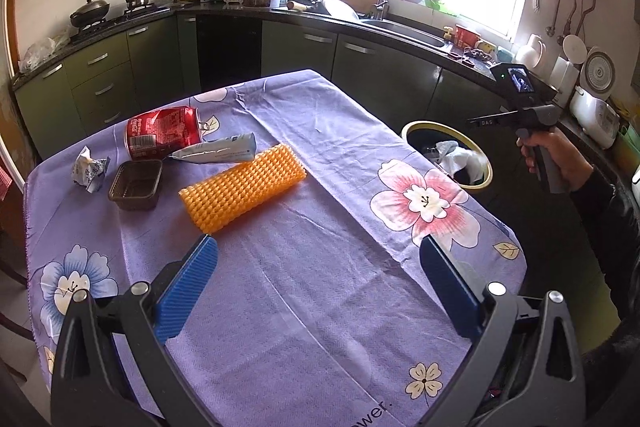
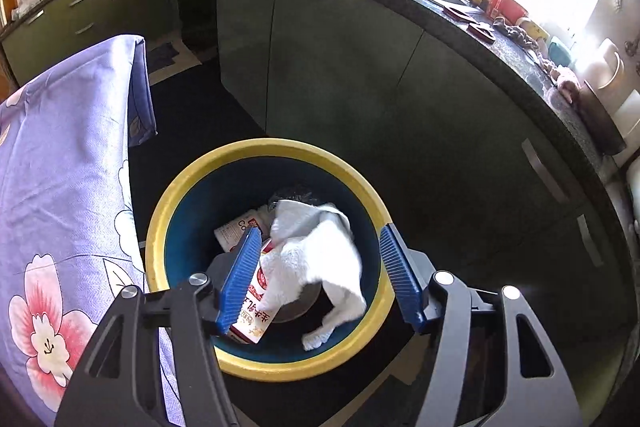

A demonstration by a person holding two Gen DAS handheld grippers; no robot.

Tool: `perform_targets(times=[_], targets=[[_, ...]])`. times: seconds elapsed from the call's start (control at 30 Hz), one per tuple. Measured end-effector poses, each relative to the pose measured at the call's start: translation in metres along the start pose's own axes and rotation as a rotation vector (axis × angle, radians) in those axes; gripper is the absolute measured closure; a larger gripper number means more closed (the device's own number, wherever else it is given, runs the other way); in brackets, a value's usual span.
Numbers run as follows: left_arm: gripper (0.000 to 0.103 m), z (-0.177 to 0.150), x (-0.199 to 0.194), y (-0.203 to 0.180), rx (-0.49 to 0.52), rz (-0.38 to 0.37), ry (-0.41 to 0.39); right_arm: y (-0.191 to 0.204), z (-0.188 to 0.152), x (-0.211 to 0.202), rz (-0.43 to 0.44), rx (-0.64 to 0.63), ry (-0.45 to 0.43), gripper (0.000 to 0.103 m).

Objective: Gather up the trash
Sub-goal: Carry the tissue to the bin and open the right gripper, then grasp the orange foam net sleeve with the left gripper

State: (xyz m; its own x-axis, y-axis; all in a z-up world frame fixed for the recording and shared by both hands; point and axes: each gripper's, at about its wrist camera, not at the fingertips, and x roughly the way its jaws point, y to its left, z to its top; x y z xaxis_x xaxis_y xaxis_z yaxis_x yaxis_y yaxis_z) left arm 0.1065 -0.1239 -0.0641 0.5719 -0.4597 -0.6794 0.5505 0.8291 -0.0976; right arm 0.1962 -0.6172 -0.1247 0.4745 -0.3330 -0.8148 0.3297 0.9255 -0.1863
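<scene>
Right tongs (image 2: 316, 275) gaping, nothing gripped, over yellow-rimmed dark bin (image 2: 180, 187); crumpled white tissue (image 2: 320, 259) inside. Left tongs (image 1: 320, 287) wide open, empty, above purple floral-cloth bench (image 1: 320, 307). Crushed red can (image 1: 162, 133), orange foam net (image 1: 242, 187) on bench.

Left wrist over table (image 1: 320, 307), right wrist above bin (image 2: 192, 183), shared

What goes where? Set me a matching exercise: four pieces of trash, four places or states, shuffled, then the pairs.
1. red can
2. orange mesh sleeve
3. white cloth
4. brown tray

A. in the yellow-rimmed bin
B. crushed, lying on its side
C. empty, between the crumpled wrapper and the sleeve
D. on the tablecloth nearest the left gripper

Pairs: 1-B, 2-D, 3-A, 4-C
</scene>
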Motion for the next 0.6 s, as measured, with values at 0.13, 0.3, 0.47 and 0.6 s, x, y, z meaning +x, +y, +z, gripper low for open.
perform_targets(times=[0.13, 0.3, 0.47, 0.6], targets=[[0.007, 0.001, 0.005, 0.000, 0.000, 0.004, 0.008, 0.008, 0.002, -0.019, 0.049, -0.010, -0.032, 0.040], [0.007, 0.005, 0.015, 0.003, 0.036, 0.018, 0.021, 0.026, 0.000, -0.038, 0.115, -0.063, -0.057, 0.039], [0.007, 0.019, 0.030, 0.017, 0.113, 0.013, 0.031, 0.046, -0.004, -0.049, 0.165, -0.113, -0.064, 0.038], [0.007, 0.034, 0.054, 0.037, 0.193, -0.008, 0.068, 0.058, -0.008, -0.056, 0.186, -0.142, -0.065, 0.038]])
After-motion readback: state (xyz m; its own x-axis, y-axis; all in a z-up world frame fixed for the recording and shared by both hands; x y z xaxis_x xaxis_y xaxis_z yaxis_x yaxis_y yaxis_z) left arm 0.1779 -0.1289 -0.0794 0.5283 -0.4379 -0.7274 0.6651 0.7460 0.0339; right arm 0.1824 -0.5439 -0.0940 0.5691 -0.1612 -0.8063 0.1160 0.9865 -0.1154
